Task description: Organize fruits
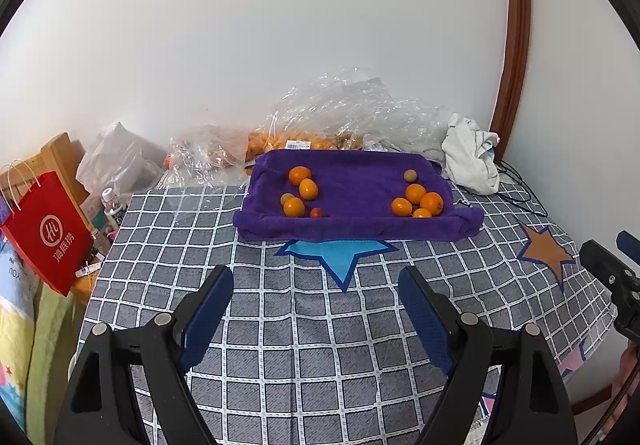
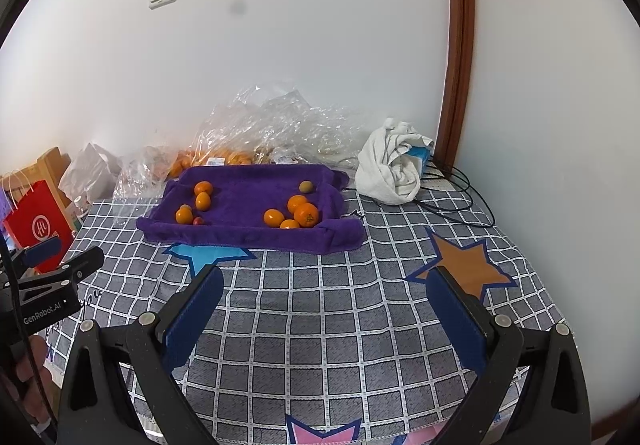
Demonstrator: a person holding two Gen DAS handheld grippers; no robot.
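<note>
Ahead of the black, blue-padded gripper (image 1: 316, 287): grey white-checked star-patterned tablecloth (image 1: 280, 325), purple towel-covered tray (image 1: 356, 229), small orange round fruits (image 1: 416, 194).

The left gripper (image 1: 316, 281), jaws apart and holding nothing, hangs over the grey checked tablecloth (image 1: 280, 325). Near the far edge lies a purple towel-lined tray (image 1: 356, 229) with two groups of small orange fruits: left (image 1: 294, 206), right (image 1: 431, 203).

Both wrist cameras look obliquely down from near the table's front edge; both share the purple tray (image 1: 360, 229) against the wall
</note>
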